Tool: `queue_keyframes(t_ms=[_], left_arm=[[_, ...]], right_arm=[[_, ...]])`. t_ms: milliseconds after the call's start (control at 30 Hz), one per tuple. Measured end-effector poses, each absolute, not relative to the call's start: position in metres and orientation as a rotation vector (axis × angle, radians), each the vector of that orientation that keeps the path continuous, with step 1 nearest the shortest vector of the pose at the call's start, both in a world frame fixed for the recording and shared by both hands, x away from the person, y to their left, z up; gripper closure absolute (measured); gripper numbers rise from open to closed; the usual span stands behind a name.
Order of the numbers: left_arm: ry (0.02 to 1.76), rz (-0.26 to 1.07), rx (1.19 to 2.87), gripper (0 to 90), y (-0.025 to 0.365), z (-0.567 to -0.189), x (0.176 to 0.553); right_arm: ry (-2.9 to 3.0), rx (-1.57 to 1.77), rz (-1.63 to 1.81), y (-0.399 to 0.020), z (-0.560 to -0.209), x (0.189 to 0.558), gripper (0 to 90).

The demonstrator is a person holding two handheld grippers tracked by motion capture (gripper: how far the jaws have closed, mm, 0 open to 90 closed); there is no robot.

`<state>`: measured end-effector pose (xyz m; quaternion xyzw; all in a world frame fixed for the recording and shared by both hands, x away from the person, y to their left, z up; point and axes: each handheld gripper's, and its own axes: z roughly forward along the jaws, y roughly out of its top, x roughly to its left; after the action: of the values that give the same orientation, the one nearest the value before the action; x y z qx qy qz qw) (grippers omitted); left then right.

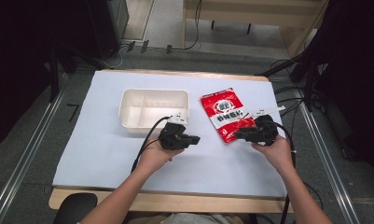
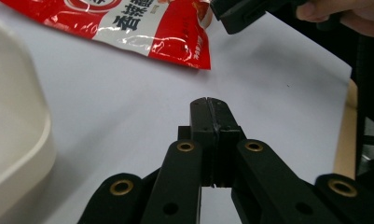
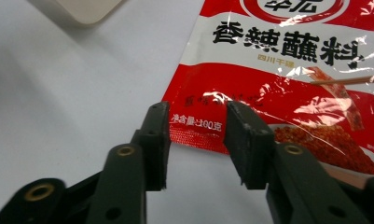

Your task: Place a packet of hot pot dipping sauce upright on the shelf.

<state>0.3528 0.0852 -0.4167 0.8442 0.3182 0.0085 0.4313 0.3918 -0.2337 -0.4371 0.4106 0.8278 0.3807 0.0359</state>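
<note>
left claw (image 2: 211, 108) shut with jaws pressed together; right claw (image 3: 196, 122) parted, both hand-held low.

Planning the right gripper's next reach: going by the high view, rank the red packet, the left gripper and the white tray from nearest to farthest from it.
1. Red packet, right at the right gripper's tips.
2. Left gripper, on its left.
3. White tray, farther left and back.

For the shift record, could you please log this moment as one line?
left gripper: shut, empty, near white tray | right gripper: open at red sachet edge, not gripping | sachet flat on table
</note>
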Motion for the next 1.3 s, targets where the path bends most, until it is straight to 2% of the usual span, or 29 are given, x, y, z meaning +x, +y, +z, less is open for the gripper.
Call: queue_keyframes(t_ms=[33, 167, 467, 767, 967, 1100, 1300], left_arm=[[0.785, 0.024, 2.099, 90.0, 0.077, -0.418, 0.36], [0.81, 0.021, 2.064, 90.0, 0.064, -0.421, 0.372], [0.797, 0.067, 2.135, 90.0, 0.029, -0.429, 0.388], [0.804, 0.101, 2.112, 90.0, -0.008, -0.452, 0.399], [0.838, 0.118, 2.174, 90.0, -0.018, -0.475, 0.405], [0.818, 0.139, 2.186, 90.0, -0.017, -0.476, 0.404], [0.823, 0.145, 2.166, 90.0, -0.016, -0.48, 0.401]], right_arm=[[2.53, 1.239, 1.179, -0.237, -0.438, 0.39, 55.9], [2.527, 1.245, 1.168, -0.239, -0.44, 0.392, 51.5], [2.534, 1.251, 1.16, -0.24, -0.438, 0.39, 50.1], [2.529, 1.266, 1.144, -0.245, -0.44, 0.392, 50.1], [2.486, 1.296, 1.16, -0.252, -0.437, 0.397, 49.9], [2.466, 1.317, 1.146, -0.254, -0.437, 0.404, 49.1], [2.408, 1.358, 1.122, -0.258, -0.431, 0.433, 46.2]])
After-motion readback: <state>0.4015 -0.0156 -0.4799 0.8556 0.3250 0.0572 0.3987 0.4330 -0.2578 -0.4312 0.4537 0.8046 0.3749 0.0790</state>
